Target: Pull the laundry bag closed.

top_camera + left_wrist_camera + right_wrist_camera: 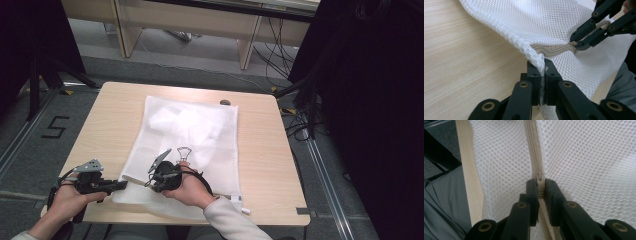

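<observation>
**Both grippers clamped on the mesh bag at the table's near edge**

Take the mesh bag point(187, 150) as your landmark. To its left runs bare table point(107, 125), a pale wood-grain laminate with a rounded corner; beyond that edge lies grey carpet bearing a black painted mark, and dark stands rise at the far left. Behind the bag, across the floor, you have light wooden furniture legs and loose cables; to its right, more tabletop, then a black curtain and a tangle of cords.

Your left gripper point(121, 184) sits at the bag's near-left corner. In the left gripper view point(542, 75) its 2 black jaws are closed on the bunched mesh hem, with white netting squeezed between the pads. The fabric rises from there in a soft fold.

The bag itself is a flat white rectangle of honeycomb netting, lying in the middle of the table with its near edge at the table's front lip. Something white and crumpled shows through its upper half. A cream zipper point(534, 147) runs along the near edge.

Your right gripper point(153, 176) rests on the bag's near edge, right of the left one. In the right gripper view point(539, 185) its jaws are pinched on the zipper pull point(540, 176), a small pale tab on the ribbed tape.
</observation>
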### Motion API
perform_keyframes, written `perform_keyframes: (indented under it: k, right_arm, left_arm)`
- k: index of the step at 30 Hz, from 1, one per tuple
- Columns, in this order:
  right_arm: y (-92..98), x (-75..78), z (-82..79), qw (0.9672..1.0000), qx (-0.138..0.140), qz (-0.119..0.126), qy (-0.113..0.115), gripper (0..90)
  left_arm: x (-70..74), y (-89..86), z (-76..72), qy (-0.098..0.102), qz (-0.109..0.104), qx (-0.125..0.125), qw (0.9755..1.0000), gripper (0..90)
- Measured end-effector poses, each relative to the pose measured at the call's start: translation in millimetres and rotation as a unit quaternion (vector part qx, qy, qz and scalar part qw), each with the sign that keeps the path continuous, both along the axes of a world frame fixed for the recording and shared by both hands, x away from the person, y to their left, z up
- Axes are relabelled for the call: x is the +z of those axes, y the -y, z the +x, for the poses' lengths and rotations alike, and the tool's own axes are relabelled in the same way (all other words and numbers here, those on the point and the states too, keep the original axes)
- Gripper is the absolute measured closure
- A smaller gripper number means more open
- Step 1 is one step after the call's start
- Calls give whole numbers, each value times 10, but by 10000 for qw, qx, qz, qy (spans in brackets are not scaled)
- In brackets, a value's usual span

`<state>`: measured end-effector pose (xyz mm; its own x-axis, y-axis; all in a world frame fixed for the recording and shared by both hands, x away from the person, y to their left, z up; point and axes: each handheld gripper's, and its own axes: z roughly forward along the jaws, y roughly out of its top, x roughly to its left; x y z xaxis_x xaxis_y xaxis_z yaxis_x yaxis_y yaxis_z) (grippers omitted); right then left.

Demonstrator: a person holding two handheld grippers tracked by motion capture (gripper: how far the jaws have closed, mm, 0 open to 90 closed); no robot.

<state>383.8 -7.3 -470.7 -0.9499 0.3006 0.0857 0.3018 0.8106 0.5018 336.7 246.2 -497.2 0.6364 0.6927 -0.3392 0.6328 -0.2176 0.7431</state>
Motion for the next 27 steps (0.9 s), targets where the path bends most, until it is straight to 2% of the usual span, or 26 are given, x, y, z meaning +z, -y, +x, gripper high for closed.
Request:
perform_keyframes:
  k: [4, 7, 12, 20, 27]
  right_arm:
    - [17, 11, -7, 9999, -65, -4, -80, 824]
    - [25, 6, 4, 10000, -1, -11, -20, 824]
    - [45, 13, -4, 9999, -118, 0, -59, 824]
    - [59, 20, 3, 10000, -46, -16, -48, 824]
    - [97, 27, 4, 9999, -96, -47, -47, 824]
  left_arm:
    - [1, -1, -2, 5, 13, 22, 10000, 849]
    - [0, -3, -2, 2, 2, 44, 10000, 849]
    - [-2, -5, 0, 18, 10, 40, 10000, 849]
    - [-4, -5, -1, 1, -8, 53, 10000, 848]
    - [-2, -7, 0, 3, 2, 63, 10000, 848]
